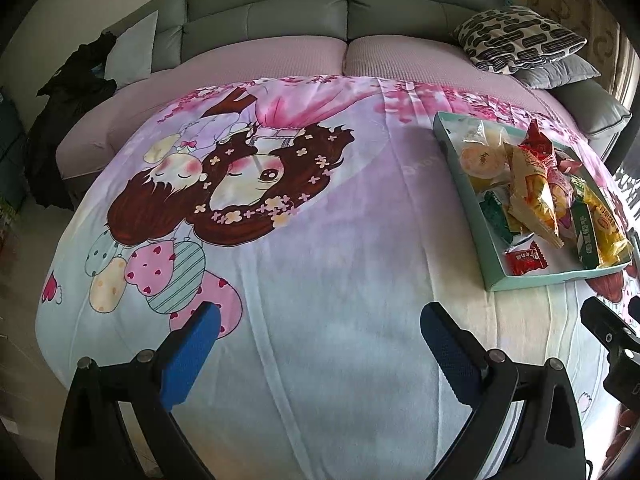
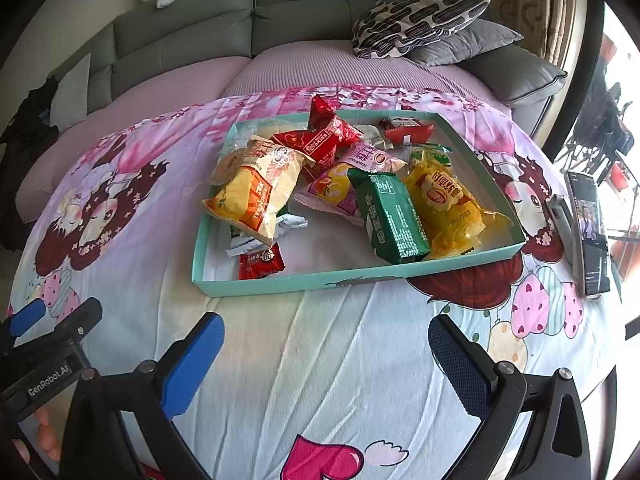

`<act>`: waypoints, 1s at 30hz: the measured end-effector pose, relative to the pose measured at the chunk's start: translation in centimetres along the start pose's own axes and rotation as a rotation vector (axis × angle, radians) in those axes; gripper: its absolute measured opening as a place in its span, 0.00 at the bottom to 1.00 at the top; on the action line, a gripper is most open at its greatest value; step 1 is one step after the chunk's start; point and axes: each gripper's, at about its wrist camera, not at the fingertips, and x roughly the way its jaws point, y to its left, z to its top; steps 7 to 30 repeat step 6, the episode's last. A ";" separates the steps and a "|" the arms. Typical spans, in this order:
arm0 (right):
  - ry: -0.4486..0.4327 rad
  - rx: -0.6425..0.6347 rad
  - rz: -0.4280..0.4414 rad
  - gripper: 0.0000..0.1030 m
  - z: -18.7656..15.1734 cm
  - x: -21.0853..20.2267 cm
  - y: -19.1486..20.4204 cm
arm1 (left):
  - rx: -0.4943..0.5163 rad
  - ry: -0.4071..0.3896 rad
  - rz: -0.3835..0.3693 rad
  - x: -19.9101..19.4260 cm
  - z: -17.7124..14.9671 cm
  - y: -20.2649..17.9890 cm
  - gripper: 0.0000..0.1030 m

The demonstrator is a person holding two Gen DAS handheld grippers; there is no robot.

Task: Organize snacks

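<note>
A shallow teal tray (image 2: 304, 283) sits on the cartoon-print cloth, full of snack packets: a yellow-orange bag (image 2: 256, 192), a red bag (image 2: 324, 140), a green pack (image 2: 394, 218), a yellow pack (image 2: 448, 204) and a small red sachet (image 2: 260, 262). The tray also shows at the right of the left wrist view (image 1: 540, 280). My right gripper (image 2: 326, 344) is open and empty, just in front of the tray. My left gripper (image 1: 320, 328) is open and empty over bare cloth, left of the tray.
A phone (image 2: 590, 232) stands propped at the cloth's right edge. A grey sofa (image 1: 344, 16) with patterned cushions (image 2: 416, 20) lies behind. Dark clothing (image 1: 68, 120) hangs at the left. The left gripper's body (image 2: 48, 356) shows at the lower left of the right wrist view.
</note>
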 end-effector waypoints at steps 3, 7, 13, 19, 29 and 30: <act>0.000 0.000 0.000 1.00 0.0 0.0 0.0 | 0.000 -0.013 0.005 -0.2 -0.1 0.0 0.97; 0.000 0.001 0.000 1.00 0.0 0.0 0.0 | 0.006 -0.025 0.007 -0.4 0.0 -0.1 0.97; 0.000 0.001 0.000 1.00 0.0 0.0 0.0 | 0.006 -0.025 0.007 -0.4 0.0 -0.1 0.97; 0.000 0.001 0.000 1.00 0.0 0.0 0.0 | 0.006 -0.025 0.007 -0.4 0.0 -0.1 0.97; 0.000 0.001 0.000 1.00 0.0 0.0 0.0 | 0.006 -0.025 0.007 -0.4 0.0 -0.1 0.97; 0.000 0.001 0.000 1.00 0.0 0.0 0.0 | 0.006 -0.025 0.007 -0.4 0.0 -0.1 0.97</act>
